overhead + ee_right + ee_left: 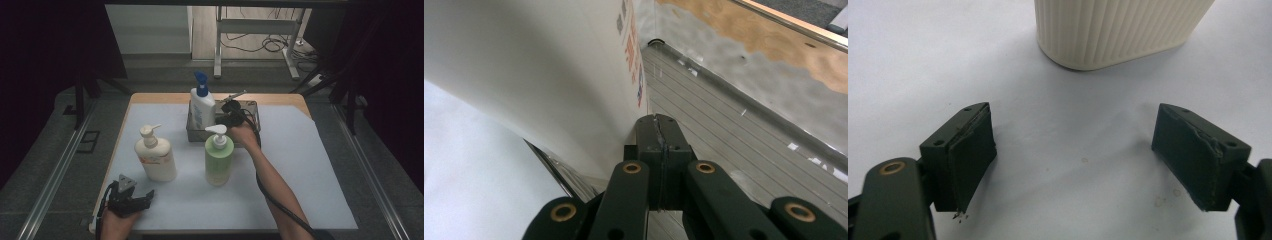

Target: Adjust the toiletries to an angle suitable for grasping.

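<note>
Left gripper jaws apart near table edge; right gripper jaws closed, empty, inside metal tray.

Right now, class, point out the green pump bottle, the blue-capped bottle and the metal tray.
green pump bottle (219,162), high view, its body.
blue-capped bottle (202,111), high view, its white body.
metal tray (252,106), high view, its far right rim.

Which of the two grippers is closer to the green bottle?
The right. The right gripper sits in the metal tray just behind the green bottle. The left gripper lies at the table's near left edge, beyond the cream bottle.
</note>
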The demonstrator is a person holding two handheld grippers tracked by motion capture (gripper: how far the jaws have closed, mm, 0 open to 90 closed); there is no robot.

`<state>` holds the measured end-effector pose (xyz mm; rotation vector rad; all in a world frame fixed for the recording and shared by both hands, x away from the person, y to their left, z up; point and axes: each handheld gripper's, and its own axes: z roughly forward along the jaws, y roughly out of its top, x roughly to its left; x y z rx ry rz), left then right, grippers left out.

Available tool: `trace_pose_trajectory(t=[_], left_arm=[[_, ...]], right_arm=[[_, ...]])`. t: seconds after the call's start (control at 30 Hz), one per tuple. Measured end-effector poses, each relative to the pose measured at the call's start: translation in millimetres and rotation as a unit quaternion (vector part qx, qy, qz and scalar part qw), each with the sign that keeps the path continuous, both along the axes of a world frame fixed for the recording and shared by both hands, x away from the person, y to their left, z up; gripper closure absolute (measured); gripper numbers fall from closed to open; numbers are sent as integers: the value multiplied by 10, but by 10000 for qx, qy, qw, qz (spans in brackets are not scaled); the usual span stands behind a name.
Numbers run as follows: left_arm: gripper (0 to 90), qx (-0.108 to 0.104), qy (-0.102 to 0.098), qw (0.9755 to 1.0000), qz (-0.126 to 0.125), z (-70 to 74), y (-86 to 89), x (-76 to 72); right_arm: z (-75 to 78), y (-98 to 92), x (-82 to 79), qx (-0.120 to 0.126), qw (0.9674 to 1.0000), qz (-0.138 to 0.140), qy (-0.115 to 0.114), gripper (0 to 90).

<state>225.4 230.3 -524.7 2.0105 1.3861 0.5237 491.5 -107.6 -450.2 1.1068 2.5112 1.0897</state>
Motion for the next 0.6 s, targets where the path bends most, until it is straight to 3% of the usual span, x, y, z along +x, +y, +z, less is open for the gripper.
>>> trace_pose_trajectory(t=[0.6], left_arm=[[169, -1, 5, 10000, -2, 1, 0, 1]], right_arm=[[-23, 114, 6, 38, 9999, 145, 50, 900]])
